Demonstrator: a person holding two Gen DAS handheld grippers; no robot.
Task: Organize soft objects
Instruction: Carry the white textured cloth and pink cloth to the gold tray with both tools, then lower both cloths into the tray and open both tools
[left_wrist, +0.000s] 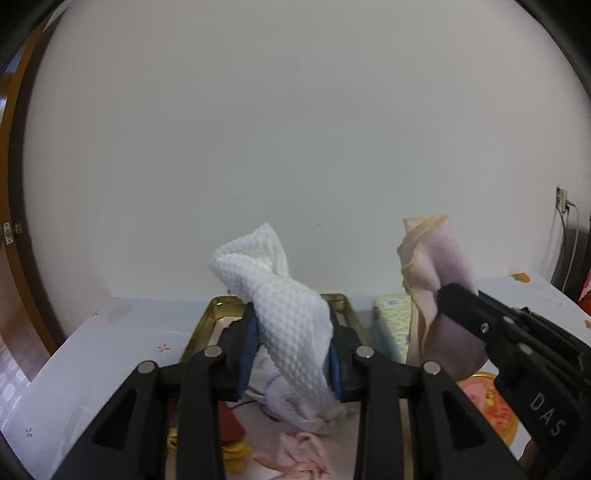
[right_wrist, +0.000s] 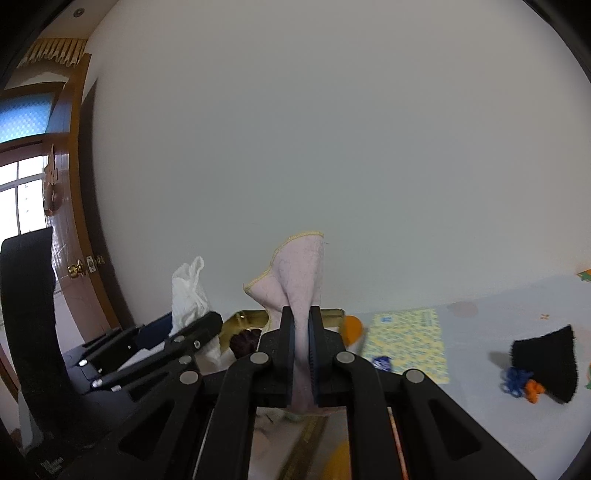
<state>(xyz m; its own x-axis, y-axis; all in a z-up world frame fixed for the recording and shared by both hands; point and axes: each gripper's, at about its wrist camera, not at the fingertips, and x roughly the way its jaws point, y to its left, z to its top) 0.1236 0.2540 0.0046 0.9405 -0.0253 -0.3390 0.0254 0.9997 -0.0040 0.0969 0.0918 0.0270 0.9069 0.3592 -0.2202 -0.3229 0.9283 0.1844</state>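
My left gripper (left_wrist: 293, 325) is shut on a white dimpled cloth (left_wrist: 280, 295), which bunches up between the blue pads and sticks out above them. To its right my right gripper (left_wrist: 448, 295) holds a pale pink cloth with yellow stitched edge (left_wrist: 432, 258). In the right wrist view the right gripper (right_wrist: 300, 314) is shut on that pink cloth (right_wrist: 299, 273), its top flopping up against the wall. The left gripper (right_wrist: 207, 321) with the white cloth (right_wrist: 188, 291) shows at the left. A gold metal tin (left_wrist: 218, 310) lies open on the table behind both grippers.
A yellow patterned packet (right_wrist: 410, 339) lies flat beyond the tin. A black cloth (right_wrist: 546, 362) with blue and orange bits (right_wrist: 517, 380) sits at the right. A crumpled pink cloth (left_wrist: 299, 454), red and yellow items (left_wrist: 232, 432) and a round lid (left_wrist: 487, 402) lie below. A door (right_wrist: 66, 236) stands left.
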